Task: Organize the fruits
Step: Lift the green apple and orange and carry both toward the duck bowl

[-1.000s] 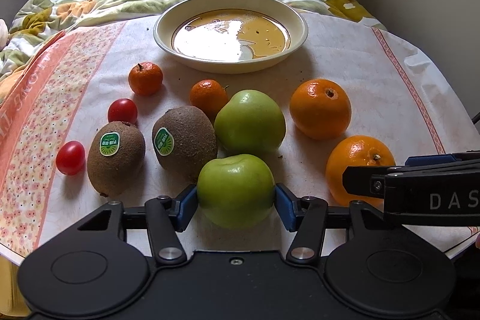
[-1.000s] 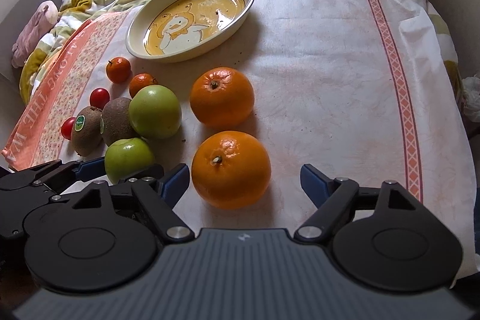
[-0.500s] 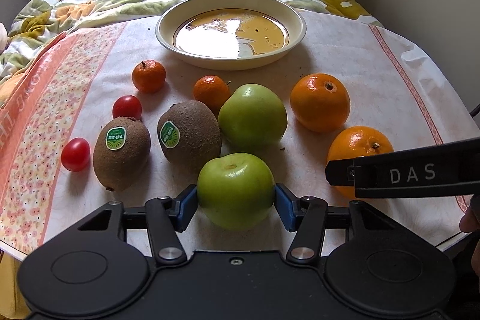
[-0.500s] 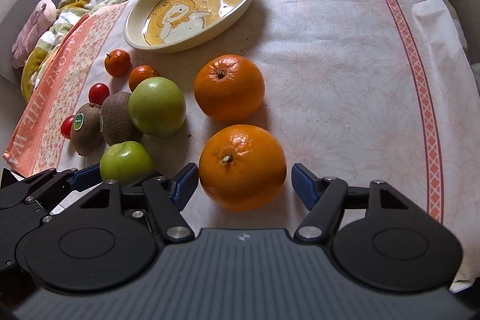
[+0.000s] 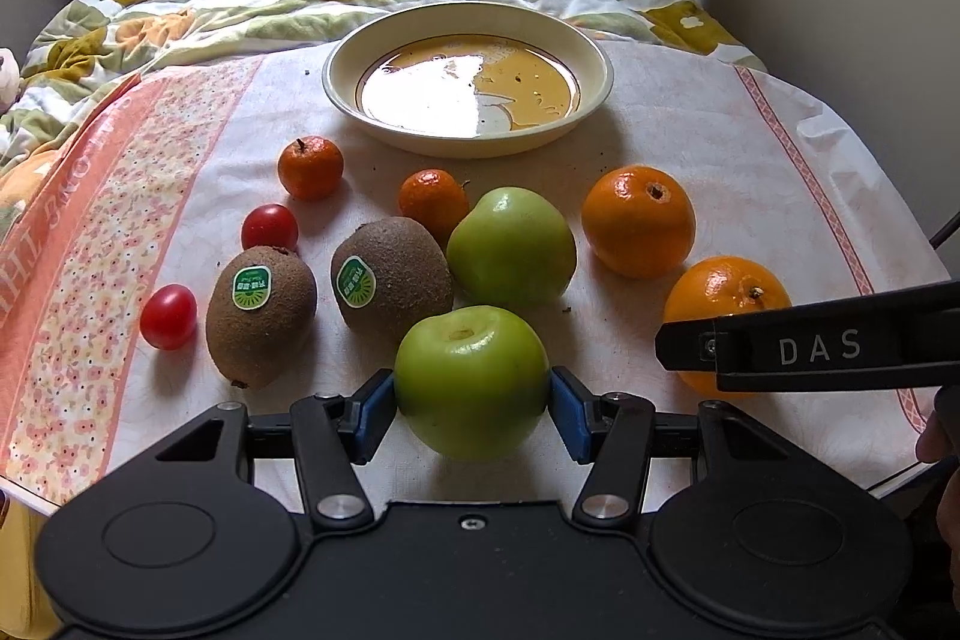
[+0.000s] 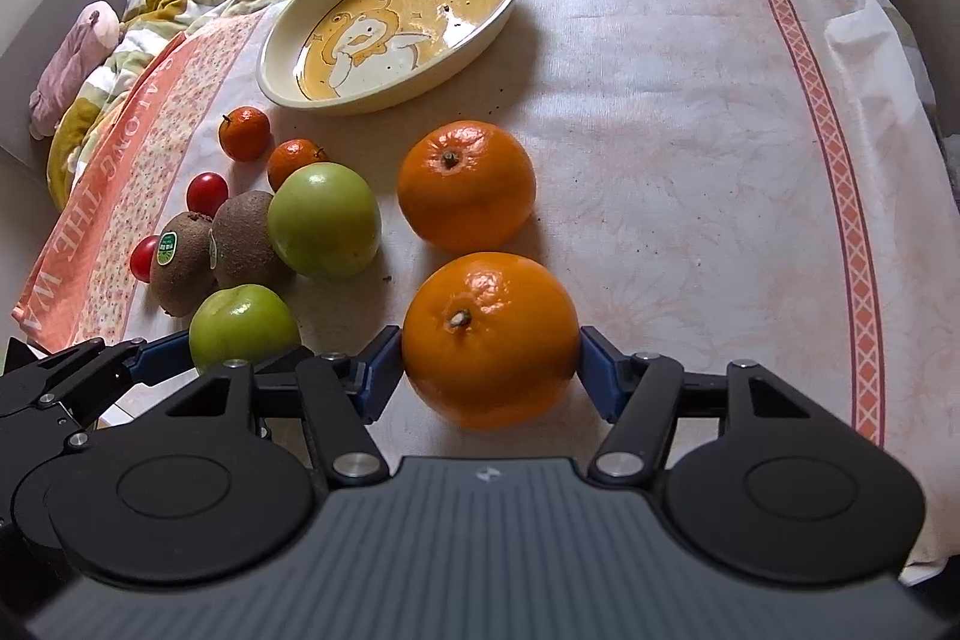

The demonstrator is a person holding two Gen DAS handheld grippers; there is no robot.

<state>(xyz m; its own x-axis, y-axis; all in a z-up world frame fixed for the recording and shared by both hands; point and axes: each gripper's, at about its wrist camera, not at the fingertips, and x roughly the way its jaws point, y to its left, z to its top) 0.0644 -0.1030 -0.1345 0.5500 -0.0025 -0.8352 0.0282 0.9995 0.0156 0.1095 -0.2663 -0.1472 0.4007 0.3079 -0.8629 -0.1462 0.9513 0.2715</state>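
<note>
- Plate (image 5: 600, 61) holds no fruit.
- My left gripper (image 5: 473, 403) still clamps the apple (image 5: 471, 381).
- My right gripper (image 6: 491, 367), wide earlier, now pinches the orange (image 6: 489, 340).

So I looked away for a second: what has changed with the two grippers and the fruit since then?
The right gripper slid forward and narrowed from wide open until its pads flank and appear to touch the near orange. The left gripper stayed clamped on the near green apple. The other fruit and the plate kept their places on the cloth.
</note>
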